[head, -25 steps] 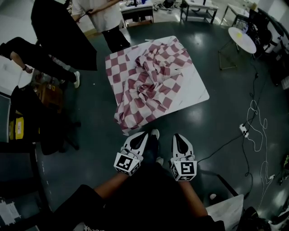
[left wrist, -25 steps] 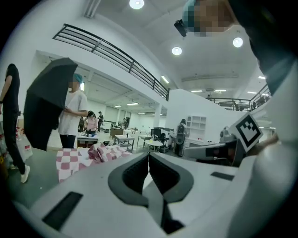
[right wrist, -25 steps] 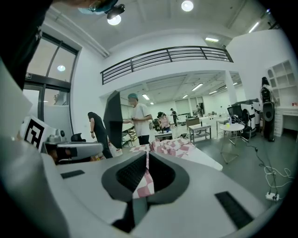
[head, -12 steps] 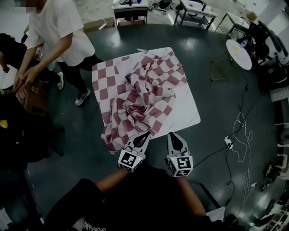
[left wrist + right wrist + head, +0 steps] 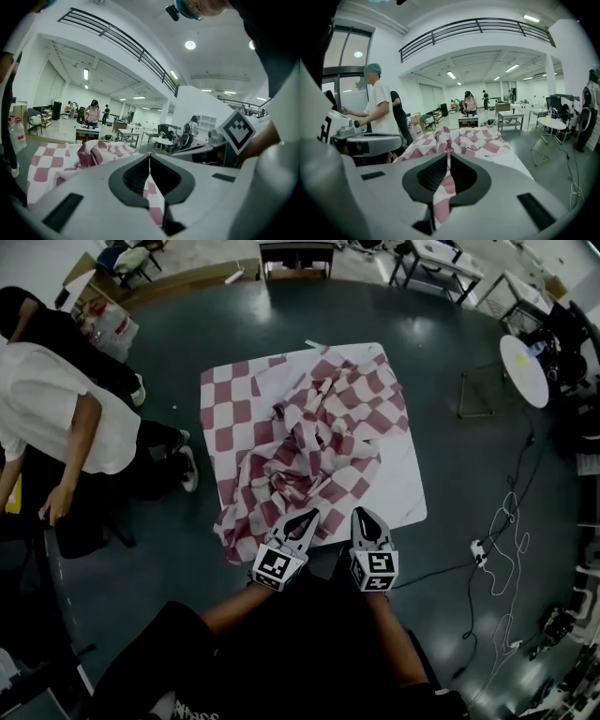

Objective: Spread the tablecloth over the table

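Observation:
A red-and-white checked tablecloth lies crumpled in a heap on a white square table. One end of it hangs over the table's near left corner. My left gripper is shut, its tip over the cloth's near edge, and nothing shows between its jaws. My right gripper is shut too, at the table's near edge just right of the cloth. In the left gripper view the tablecloth lies beyond and below the shut left gripper. The right gripper view shows the tablecloth ahead of the shut right gripper.
A person in a white shirt stands left of the table, bent over. A small round white table and a metal frame stand at the right. Cables and a power strip lie on the dark floor. Work tables line the back.
Both shut grippers have come forward from over the floor to the table's near edge. The person in the white shirt has moved from the back left to the left side.

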A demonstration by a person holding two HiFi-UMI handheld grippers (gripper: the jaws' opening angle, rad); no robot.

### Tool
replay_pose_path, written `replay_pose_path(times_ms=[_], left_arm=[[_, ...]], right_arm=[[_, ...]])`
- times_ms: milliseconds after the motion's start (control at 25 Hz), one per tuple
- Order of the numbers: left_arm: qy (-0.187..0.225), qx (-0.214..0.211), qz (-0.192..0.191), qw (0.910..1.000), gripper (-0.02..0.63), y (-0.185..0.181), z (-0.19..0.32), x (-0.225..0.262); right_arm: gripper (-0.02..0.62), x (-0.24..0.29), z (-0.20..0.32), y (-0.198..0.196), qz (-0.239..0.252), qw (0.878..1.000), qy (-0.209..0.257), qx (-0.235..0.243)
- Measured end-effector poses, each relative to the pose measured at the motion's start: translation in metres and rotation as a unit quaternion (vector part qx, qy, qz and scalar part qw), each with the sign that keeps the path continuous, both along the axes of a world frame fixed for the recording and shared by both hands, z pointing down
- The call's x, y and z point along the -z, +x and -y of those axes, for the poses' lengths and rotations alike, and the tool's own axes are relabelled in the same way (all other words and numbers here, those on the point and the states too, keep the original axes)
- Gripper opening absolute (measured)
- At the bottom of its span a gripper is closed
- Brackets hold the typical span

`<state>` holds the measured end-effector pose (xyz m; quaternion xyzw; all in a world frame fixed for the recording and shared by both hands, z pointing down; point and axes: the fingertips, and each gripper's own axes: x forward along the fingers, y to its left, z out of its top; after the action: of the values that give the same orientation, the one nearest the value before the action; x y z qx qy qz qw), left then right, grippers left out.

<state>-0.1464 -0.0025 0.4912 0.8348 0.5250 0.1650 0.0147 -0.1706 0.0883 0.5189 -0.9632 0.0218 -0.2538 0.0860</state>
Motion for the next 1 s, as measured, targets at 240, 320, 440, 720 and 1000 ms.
replay_pose_path(times_ms=[240,320,440,720,1000], left_arm=[[0.026,0.037,0.003,0.999,0.017,0.015,-0.016,-0.017],[0.037,0.052,0.006,0.998,0.017,0.016,-0.021,-0.021],[0.046,0.08,0.003,0.9957,0.017,0.024,-0.023,-0.023],[0.05,0.142,0.012,0.9885,0.017,0.034,-0.017,-0.035],[0.066,0.135,0.014,0.9886,0.017,0.018,-0.001,-0.044]], right_arm=[[0.057,-0.076,-0.02,0.026,0.067,0.996,-0.009,0.055],[0.098,-0.097,-0.028,0.031,0.092,0.994,0.0,0.067],[0.114,-0.122,-0.035,0.038,0.119,0.99,0.012,0.074],[0.149,-0.164,-0.033,0.045,0.171,0.981,0.028,0.085],[0.146,-0.199,-0.027,0.05,0.208,0.974,0.084,0.033]])
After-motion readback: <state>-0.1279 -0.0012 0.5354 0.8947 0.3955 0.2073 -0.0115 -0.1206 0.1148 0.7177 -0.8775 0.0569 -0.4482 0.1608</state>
